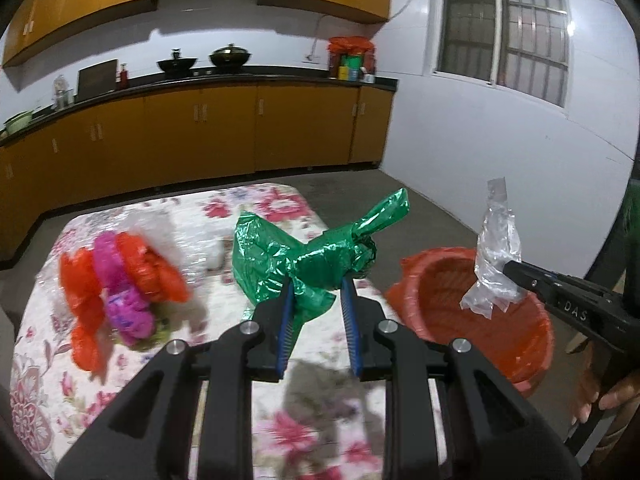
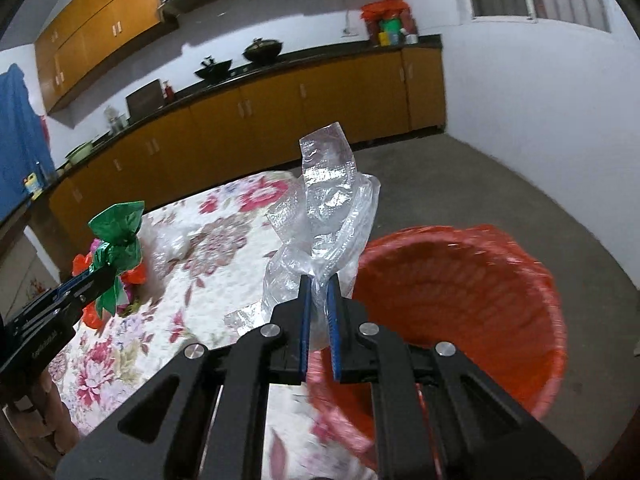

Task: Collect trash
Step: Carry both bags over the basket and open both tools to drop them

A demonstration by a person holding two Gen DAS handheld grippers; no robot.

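Note:
My left gripper point(image 1: 318, 286) is shut on a crumpled green plastic bag point(image 1: 308, 256) and holds it above the floral table point(image 1: 224, 208). It also shows in the right wrist view point(image 2: 116, 240), held at the far left. My right gripper point(image 2: 319, 284) is shut on a clear plastic bag point(image 2: 324, 216) over the near rim of the red-lined bin point(image 2: 460, 280). In the left wrist view the clear bag point(image 1: 494, 256) hangs over the bin point(image 1: 448, 280), which stands beside the table's right edge. A heap of red and pink plastic bags point(image 1: 120, 280) lies on the table's left.
A clear plastic piece point(image 2: 172, 240) lies on the flowered tablecloth. Orange kitchen cabinets point(image 1: 200, 132) and a counter with woks stand behind the table across a bare concrete floor point(image 2: 480, 184). A white wall with a window point(image 1: 504, 28) is at the right.

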